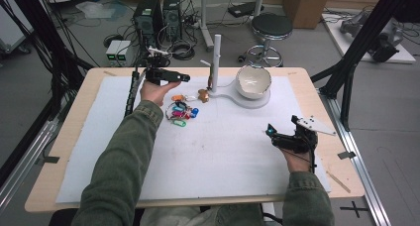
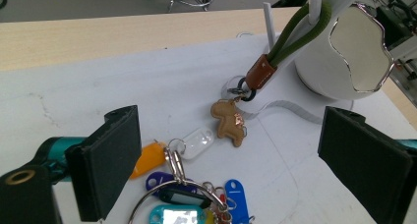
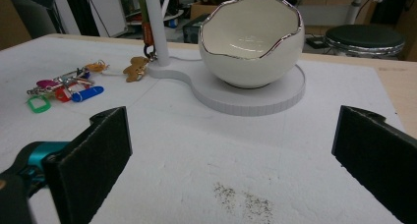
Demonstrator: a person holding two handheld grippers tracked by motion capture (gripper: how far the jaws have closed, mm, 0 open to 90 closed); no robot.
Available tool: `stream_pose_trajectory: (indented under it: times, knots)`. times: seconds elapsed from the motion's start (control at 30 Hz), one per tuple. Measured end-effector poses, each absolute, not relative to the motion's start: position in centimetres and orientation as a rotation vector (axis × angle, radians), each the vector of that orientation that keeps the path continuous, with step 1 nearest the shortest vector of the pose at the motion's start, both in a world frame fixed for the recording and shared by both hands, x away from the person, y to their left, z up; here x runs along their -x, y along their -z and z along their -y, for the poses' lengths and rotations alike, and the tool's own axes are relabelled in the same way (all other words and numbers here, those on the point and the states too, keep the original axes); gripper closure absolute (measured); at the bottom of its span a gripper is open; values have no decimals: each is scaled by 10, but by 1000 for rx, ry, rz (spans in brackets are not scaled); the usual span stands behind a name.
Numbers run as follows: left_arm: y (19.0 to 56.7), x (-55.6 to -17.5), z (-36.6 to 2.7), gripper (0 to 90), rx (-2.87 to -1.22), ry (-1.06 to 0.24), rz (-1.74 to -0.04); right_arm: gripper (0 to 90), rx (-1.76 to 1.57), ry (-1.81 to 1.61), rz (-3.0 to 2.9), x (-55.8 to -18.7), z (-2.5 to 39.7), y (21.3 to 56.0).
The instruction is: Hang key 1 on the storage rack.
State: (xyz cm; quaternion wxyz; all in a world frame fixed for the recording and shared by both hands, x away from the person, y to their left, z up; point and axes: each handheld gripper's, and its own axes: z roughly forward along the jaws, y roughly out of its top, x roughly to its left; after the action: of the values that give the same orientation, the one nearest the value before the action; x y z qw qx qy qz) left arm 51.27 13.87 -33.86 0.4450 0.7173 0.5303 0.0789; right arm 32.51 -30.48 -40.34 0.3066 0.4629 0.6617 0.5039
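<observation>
One bunch of keys (image 1: 181,112) with coloured plastic tags is seen lying flat on the white mat (image 1: 208,151), left of the middle and toward the far edge of the tabletop (image 1: 64,137). Its ring and tags are also seen low in the left gripper view (image 2: 182,194), between the jaws but not touched by them. Just beyond the bunch, a tan animal-shaped charm (image 2: 228,120) rests on the mat, linked by a small ring and a brown leather sleeve to a green strap (image 2: 295,40) that is looped over a white post (image 1: 216,62). The post rises from a flat white base (image 1: 247,98), on which a white egg-shaped bowl (image 1: 253,81) with a jagged silver rim is stood, near the middle of the far edge.

The left gripper (image 1: 185,78) is held above the mat just beyond the bunch, toward the far edge, with its jaws spread wide and nothing between them. The right gripper (image 1: 270,132) is held well apart from the keys, near the right edge of the tabletop, pointed toward the bowl; its jaws are likewise spread wide and empty. A patch of dark specks (image 3: 241,197) is seen on the mat between the right jaws.
</observation>
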Motion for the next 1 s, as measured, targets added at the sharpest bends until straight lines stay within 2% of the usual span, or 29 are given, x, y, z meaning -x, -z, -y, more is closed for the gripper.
stream_pose_trajectory:
  times: [0.23, 0.27, 0.67, 1.0]
  knots:
    - [337, -508, -147, 48, -1812, -225, -1321, 6, -1230, -1330, -1756, -325, 304, 404]
    - [337, -507, -147, 16, -1814, -228, -1329, 6, -1225, -1328, -1756, -325, 304, 404]
    - [346, -499, -158, 16, -1889, -258, -1319, 6, -1224, -1324, -1762, -325, 304, 404]
    - [363, -499, -150, 16, -1993, -245, -1320, 6, -1224, -1324, -1765, -325, 303, 404]
